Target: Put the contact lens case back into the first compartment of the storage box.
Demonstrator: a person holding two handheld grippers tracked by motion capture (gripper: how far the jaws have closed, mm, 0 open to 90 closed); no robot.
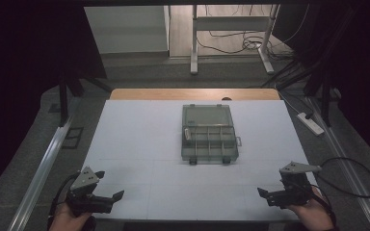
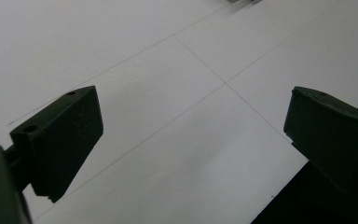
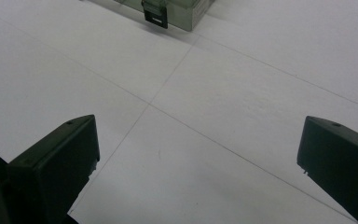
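Note:
A clear plastic compartment box (image 1: pixel 208 134) lies at the middle of the white table (image 1: pixel 139 144), its lid folded back toward the far side and its divided tray nearer me. A small pale item rests in the tray's left compartment (image 1: pixel 187 135). My left gripper (image 1: pixel 110 185) hovers open at the near left corner, held by a hand, with only bare table between its jaws (image 2: pixel 191 130). My right gripper (image 1: pixel 266 191) is open at the near right corner, also held by a hand. Its view catches the box's near corner and black latch (image 3: pixel 155 16) at the top edge.
A wooden strip (image 1: pixel 192 94) borders the table's far edge. A white power strip (image 1: pixel 310 122) and cables lie on the floor at the right, a metal rail (image 1: pixel 43 166) runs along the left, and a white stand's legs (image 1: pixel 231 43) rise beyond.

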